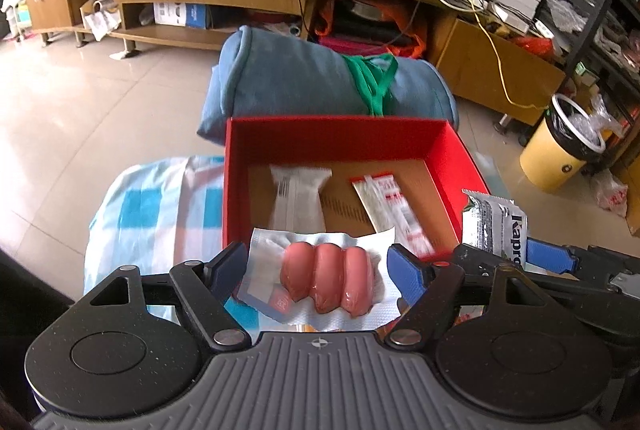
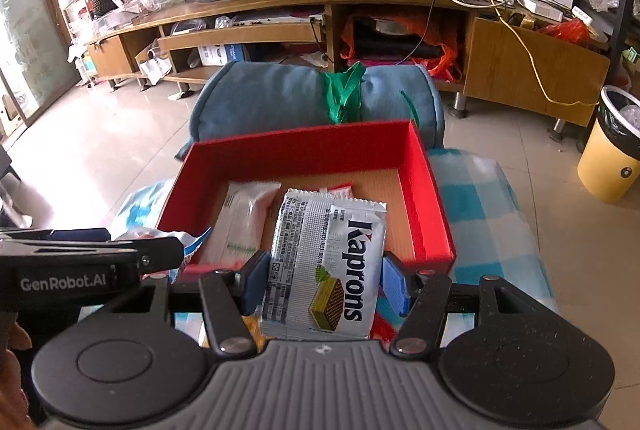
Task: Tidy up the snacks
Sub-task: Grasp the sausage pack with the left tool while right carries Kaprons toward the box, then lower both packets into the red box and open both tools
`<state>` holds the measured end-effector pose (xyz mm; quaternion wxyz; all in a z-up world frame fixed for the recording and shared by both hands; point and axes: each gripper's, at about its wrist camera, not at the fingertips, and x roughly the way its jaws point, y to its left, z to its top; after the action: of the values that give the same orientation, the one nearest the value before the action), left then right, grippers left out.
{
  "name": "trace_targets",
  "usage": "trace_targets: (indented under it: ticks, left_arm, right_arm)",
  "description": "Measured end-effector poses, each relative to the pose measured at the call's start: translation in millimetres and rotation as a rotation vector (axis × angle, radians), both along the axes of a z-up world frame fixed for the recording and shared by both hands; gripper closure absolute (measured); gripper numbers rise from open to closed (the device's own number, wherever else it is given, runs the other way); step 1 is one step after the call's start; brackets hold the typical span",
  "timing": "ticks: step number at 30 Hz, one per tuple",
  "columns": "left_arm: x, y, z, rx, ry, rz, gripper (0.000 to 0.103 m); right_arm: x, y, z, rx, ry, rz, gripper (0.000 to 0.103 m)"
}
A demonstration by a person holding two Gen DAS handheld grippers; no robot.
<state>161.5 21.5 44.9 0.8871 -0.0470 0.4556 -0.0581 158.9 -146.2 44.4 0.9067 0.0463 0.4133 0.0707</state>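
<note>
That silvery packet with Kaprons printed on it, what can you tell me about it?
The silver foil Kaprons wafer packet is a flat, crinkly pouch with crimped ends, dark blue lettering, fine print and a picture of a layered wafer. It stands on end, tilted slightly, clamped at its sides between the blue pads of the right gripper, above the near edge of the red cardboard box.

surface: blue-and-white checked cloth [image 2: 492, 213] | on it: red box [image 1: 236, 181] | behind box: rolled blue blanket [image 1: 288, 77]
</note>
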Motion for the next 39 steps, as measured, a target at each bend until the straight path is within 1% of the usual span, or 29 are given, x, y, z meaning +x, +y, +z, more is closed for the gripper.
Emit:
trace_targets:
  ticks: [8, 13, 20, 26, 28, 29, 30, 31, 34, 39]
  left_arm:
    - [39, 0, -13, 0.0, 0.011, 0.045, 0.023]
    - [60, -1, -31, 0.026, 0.033, 0.071, 0.023]
    - [77, -3, -61, 0.065, 0.08, 0.088, 0.023]
    - [82, -6, -76, 0.085, 0.102, 0.098, 0.024]
    - [81, -9, -76, 0.088, 0.102, 0.08, 0.04]
    - [82, -10, -77, 0.089, 0.106, 0.077, 0.042]
    - [81, -12, -78, 0.098, 0.105, 0.078, 0.042]
    - [81, -12, -79, 0.106, 0.104, 0.079, 0.039]
    - [83, -9, -84, 0.097, 0.128, 0.083, 0.034]
    - [82, -12, -85, 0.116, 0.126, 0.076, 0.031]
  right_arm:
    - [47, 2, -14, 0.002, 0.019, 0.0, 0.046]
    - [74, 5, -34, -0.012, 0.05, 0.006, 0.046]
    - [96, 10, -67, -0.058, 0.1, 0.02, 0.046]
    - [104, 12, -83, -0.084, 0.12, 0.032, 0.046]
    - [105, 15, -86, -0.077, 0.125, 0.044, 0.046]
    - [105, 17, -87, -0.084, 0.124, 0.048, 0.046]
    - [105, 18, -88, -0.092, 0.123, 0.048, 0.046]
    - [105, 19, -89, -0.098, 0.121, 0.048, 0.046]
    - [107, 17, -94, -0.089, 0.138, 0.052, 0.046]
    - [110, 16, -96, -0.099, 0.143, 0.045, 0.046]
